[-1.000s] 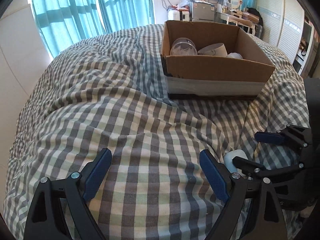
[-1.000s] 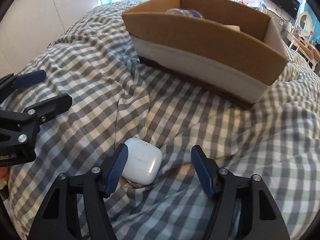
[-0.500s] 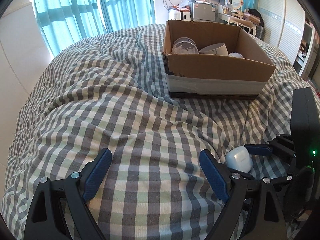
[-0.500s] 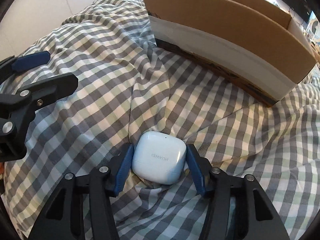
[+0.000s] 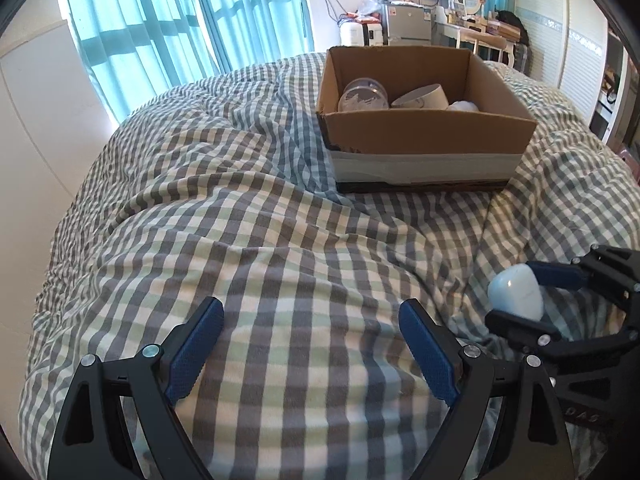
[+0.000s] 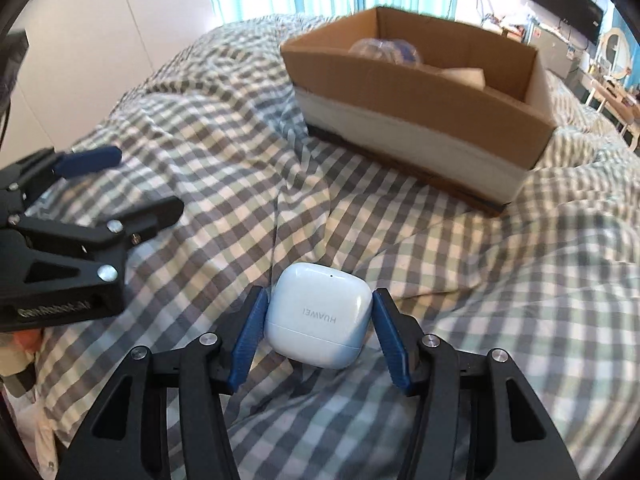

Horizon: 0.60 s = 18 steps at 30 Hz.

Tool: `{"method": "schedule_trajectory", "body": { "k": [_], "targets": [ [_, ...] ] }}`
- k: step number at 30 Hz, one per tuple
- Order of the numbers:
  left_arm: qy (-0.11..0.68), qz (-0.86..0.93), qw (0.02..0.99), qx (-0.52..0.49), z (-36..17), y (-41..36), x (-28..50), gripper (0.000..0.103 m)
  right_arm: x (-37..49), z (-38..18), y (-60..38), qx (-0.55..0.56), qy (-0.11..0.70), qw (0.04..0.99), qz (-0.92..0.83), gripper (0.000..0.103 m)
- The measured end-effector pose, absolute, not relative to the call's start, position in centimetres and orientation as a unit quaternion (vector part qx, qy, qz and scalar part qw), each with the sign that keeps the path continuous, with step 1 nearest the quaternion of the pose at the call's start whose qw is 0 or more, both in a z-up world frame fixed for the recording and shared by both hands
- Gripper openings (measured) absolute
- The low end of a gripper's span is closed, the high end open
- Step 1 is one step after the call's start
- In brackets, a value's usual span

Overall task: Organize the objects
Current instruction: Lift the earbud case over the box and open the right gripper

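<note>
Cardboard box [image 6: 420,120] ahead; right gripper [image 6: 318,320] clamps earbud case [image 6: 316,318], left gripper [image 5: 312,344] wide, empty.

right gripper [image 6: 318,328]: jaws were apart a second ago, have just been closing, pads now press both sides of the white earbud case [image 6: 318,320] | case: was lying on the checked bedspread [image 6: 360,220], now lifted clear of it (logo reads upside down) | cardboard box [image 6: 420,120]: sits further off in right wrist view
</note>
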State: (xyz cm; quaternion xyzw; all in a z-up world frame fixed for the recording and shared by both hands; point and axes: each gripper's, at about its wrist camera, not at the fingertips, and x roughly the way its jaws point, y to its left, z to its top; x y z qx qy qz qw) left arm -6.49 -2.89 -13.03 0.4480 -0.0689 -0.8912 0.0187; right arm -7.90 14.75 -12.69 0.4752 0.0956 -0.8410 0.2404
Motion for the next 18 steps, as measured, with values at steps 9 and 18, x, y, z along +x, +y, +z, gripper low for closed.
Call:
{"method": "schedule_trajectory", "body": {
  "k": [9,18],
  "targets": [
    [-0.045,-0.903,-0.003,0.428,-10.2,-2.1,-5.9,0.092,-7.4,-8.5,16.6,0.442,0.057,0.235,-0.864,0.054],
    [-0.015,-0.918,-0.024,0.395,-5.5,-2.0,-10.3,0.092,-11.0,-2.3,18.1,0.378,0.062,0.21,-0.9,0.054]
  ]
}}
